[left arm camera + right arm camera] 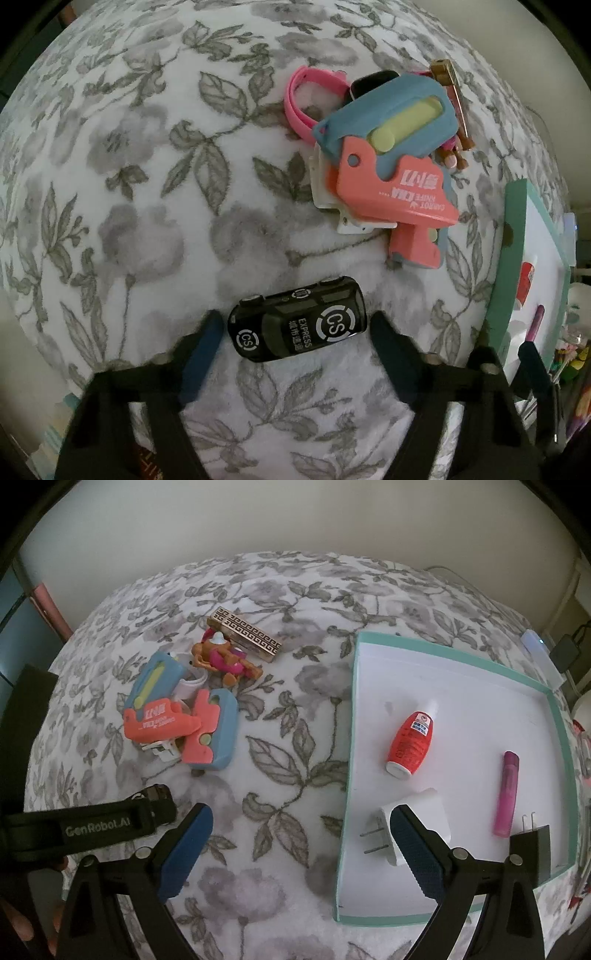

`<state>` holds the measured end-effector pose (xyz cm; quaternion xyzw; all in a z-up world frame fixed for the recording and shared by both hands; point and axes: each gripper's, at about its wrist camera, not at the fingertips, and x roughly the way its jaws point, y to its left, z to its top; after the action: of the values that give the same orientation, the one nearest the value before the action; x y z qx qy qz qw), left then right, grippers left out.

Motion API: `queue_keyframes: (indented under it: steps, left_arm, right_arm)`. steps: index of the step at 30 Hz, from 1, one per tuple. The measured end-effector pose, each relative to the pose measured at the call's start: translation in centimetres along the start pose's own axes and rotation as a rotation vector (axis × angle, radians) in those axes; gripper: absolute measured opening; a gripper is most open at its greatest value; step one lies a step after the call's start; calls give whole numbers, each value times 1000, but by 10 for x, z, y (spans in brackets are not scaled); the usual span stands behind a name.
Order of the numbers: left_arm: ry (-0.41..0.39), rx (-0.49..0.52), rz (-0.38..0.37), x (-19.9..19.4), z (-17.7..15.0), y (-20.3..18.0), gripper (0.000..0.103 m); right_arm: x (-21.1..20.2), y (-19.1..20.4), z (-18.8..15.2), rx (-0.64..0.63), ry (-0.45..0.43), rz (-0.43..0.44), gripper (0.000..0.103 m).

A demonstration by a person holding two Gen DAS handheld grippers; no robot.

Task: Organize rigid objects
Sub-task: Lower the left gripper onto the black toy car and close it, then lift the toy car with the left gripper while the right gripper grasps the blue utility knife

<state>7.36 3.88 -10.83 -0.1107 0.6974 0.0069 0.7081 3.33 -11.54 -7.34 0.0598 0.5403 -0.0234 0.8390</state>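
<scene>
A black toy car point(297, 320) marked "CS EXPRESS" lies on the floral cloth between the open fingers of my left gripper point(295, 339), untouched by either pad. Beyond it sits a pile: a pink and blue toy knife point(399, 166), a pink strap point(299, 99) and a gold patterned bar point(452, 96). The same pile shows in the right wrist view point(184, 716), with an orange figure point(225, 659). My right gripper point(301, 843) is open and empty over the left edge of a teal-rimmed white tray point(349, 738).
The tray holds a red bottle point(410, 738), a white plug point(410, 823), a pink tube point(508, 794) and a black plug point(532, 845). My left gripper's body point(92, 827) lies at the left. A wall stands behind the bed.
</scene>
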Motion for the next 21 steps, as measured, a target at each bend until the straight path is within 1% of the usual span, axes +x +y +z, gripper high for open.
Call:
queue_keyframes:
  steps: [2, 8, 12, 17, 21]
  left_arm:
    - [-5, 1, -14, -2, 0, -1, 76]
    - [-21, -15, -24, -8, 3, 1, 76]
    - [-45, -38, -23, -12, 10, 9, 76]
    - [-83, -92, -39, -23, 20, 23, 76]
    - [-113, -158, -69, -31, 31, 40, 76]
  right_arm:
    - [0, 0, 0, 0, 1, -2, 98]
    - [2, 2, 1, -7, -4, 5, 98]
    - [1, 4, 5, -6, -18, 33, 98]
    - [-1, 7, 14, 2, -35, 76, 98]
    - [-2, 12, 24, 14, -51, 100, 98]
